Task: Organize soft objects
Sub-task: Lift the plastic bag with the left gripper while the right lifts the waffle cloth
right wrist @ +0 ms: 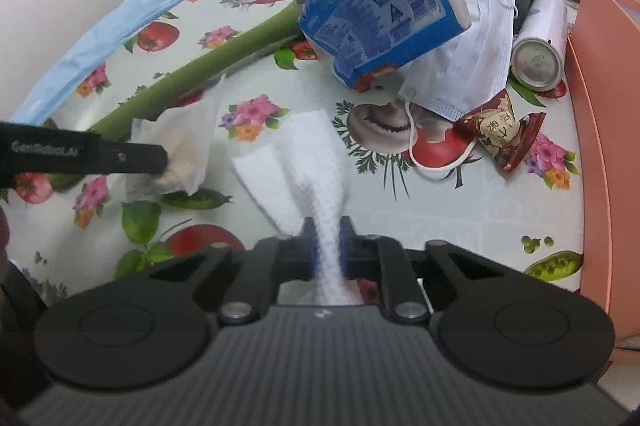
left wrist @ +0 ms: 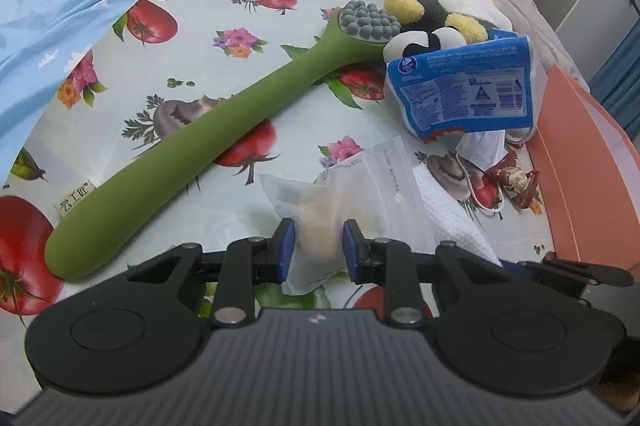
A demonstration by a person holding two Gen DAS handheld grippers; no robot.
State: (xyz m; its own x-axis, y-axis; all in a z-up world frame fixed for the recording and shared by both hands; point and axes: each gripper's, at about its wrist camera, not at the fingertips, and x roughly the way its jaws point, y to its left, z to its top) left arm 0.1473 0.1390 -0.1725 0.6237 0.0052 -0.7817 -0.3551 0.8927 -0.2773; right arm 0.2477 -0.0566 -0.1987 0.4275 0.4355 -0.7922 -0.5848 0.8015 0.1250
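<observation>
Left tongs (left wrist: 319,244) clamp a filled sachet (left wrist: 312,222); right tongs (right wrist: 325,244) clamp white cloth (right wrist: 308,161).

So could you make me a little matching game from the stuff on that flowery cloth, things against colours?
Things:
1. massage stick
2. face mask
3. snack packet
4. box

Colours:
A. dark red
B. green
C. salmon orange
D. pale blue and white

Pairs: 1-B, 2-D, 3-A, 4-C
</observation>
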